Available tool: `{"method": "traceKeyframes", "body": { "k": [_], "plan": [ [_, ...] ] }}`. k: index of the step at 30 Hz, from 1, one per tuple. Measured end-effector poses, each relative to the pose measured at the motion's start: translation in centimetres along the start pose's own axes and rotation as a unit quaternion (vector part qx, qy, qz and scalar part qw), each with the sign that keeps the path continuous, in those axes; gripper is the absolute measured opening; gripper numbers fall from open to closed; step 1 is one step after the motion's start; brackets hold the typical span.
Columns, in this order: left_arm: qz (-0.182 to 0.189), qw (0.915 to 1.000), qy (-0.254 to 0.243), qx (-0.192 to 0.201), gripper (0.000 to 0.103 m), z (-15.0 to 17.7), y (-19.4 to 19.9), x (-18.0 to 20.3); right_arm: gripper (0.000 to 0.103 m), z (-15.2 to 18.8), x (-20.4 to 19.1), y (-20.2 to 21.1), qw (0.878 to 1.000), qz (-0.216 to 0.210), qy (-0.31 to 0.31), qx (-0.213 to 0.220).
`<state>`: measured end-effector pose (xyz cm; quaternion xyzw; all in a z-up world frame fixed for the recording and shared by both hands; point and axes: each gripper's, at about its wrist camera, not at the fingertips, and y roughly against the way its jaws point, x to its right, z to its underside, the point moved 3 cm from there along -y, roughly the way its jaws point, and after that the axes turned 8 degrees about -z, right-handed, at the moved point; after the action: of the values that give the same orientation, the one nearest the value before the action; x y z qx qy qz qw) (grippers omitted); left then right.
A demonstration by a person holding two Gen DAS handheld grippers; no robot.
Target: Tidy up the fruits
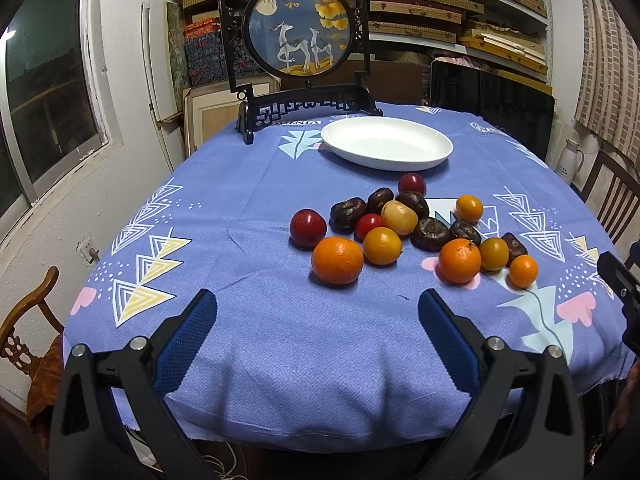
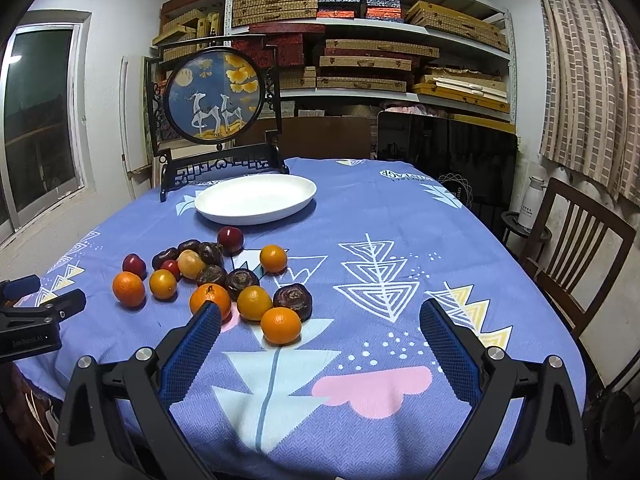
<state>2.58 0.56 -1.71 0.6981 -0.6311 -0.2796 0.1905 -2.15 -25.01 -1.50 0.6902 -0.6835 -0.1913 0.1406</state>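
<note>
A pile of several fruits lies on the blue patterned tablecloth [image 1: 248, 208]: oranges [image 1: 337, 260] [image 2: 281, 325], red plums [image 1: 307, 228] [image 2: 230, 239], yellow-orange small fruits [image 1: 382, 246] [image 2: 254, 303] and dark brown water chestnuts [image 1: 431, 233] [image 2: 293, 299]. An empty white oval plate [image 1: 436, 154] [image 2: 212, 208] sits behind the pile. My left gripper [image 1: 318, 300] is open and empty, near the table's front edge, short of the pile. My right gripper [image 2: 320, 312] is open and empty, to the right of the pile; its left finger [image 2: 196, 344] overlaps an orange [image 2: 208, 298] in view.
A black framed round deer screen [image 1: 298, 28] [image 2: 216, 96] stands at the table's back. Shelves of boxes [image 2: 360, 52] fill the rear wall. Wooden chairs stand at right [image 2: 576, 248] and left [image 1: 24, 320]. A window [image 1: 48, 80] is on the left.
</note>
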Motion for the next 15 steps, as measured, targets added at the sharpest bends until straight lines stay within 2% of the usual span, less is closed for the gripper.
{"method": "traceKeyframes", "body": {
  "k": [15],
  "plan": [
    [-0.002,1.0,-0.001,0.0,0.099,0.04,0.18,0.01,0.1,0.3,0.04,-0.11,1.0,0.002,-0.001,-0.001]
  ]
}}
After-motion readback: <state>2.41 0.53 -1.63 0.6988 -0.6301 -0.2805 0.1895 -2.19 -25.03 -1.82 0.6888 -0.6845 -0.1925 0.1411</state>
